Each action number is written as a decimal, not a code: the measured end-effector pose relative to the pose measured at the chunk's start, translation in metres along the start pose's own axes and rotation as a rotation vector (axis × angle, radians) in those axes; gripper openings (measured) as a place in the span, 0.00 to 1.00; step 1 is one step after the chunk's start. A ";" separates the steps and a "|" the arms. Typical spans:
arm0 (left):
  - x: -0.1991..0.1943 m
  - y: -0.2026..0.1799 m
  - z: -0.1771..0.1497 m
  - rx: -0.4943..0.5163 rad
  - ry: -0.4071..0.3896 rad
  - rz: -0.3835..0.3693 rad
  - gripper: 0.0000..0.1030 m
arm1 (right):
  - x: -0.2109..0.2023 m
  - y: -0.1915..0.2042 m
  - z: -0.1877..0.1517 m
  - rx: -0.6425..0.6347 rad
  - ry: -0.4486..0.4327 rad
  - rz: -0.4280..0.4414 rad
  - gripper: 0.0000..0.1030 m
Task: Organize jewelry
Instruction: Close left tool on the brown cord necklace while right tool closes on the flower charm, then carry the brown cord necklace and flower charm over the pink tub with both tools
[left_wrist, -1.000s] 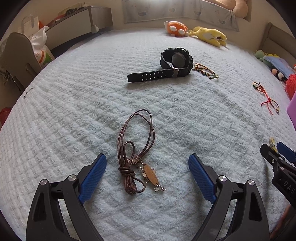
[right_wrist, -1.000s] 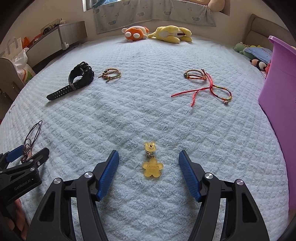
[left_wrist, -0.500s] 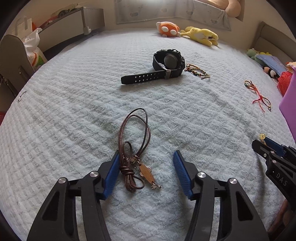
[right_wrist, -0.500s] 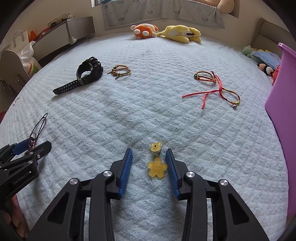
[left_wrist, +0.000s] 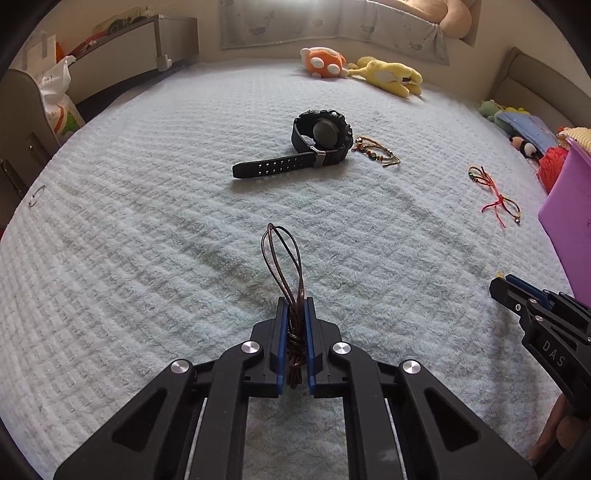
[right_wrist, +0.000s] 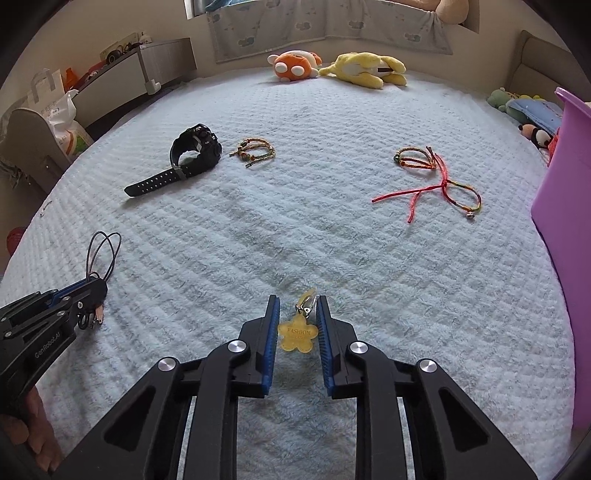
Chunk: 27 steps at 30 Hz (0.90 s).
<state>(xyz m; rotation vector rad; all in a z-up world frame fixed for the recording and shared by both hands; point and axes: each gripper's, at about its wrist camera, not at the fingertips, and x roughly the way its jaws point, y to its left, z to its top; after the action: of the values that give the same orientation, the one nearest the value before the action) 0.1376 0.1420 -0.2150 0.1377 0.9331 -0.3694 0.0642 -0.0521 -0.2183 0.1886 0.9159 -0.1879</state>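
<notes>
On the bedspread (left_wrist: 147, 221), left gripper (left_wrist: 295, 306) clamps the cord necklace (left_wrist: 284, 254).

Home bedroom; quilted bed (right_wrist: 332, 229), plush toys (right_wrist: 364, 68), padded headboard (right_wrist: 535, 62)

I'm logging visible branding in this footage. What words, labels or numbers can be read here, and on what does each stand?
"FASHION": on the yellow flower charm between the right gripper's fingers; a smaller line under it is too small to read.
"GenRobot.AI": on the left gripper's black body, in the right wrist view.
"DAS": on the right gripper's body, in the left wrist view; the rest is cut off.
Print on the white plastic bag: too blurred.
</notes>
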 end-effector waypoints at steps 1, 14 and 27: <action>-0.003 0.000 0.001 0.001 0.001 -0.001 0.08 | -0.003 0.002 0.000 -0.003 0.000 0.002 0.19; -0.058 -0.002 0.018 0.022 0.025 -0.039 0.08 | -0.060 0.018 0.022 0.002 -0.001 0.019 0.19; -0.155 -0.008 0.064 0.109 0.019 -0.089 0.08 | -0.178 0.015 0.061 0.039 -0.022 -0.018 0.19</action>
<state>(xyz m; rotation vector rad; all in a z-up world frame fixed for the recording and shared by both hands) 0.0996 0.1561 -0.0519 0.2002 0.9405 -0.5023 0.0084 -0.0379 -0.0389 0.2138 0.8925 -0.2245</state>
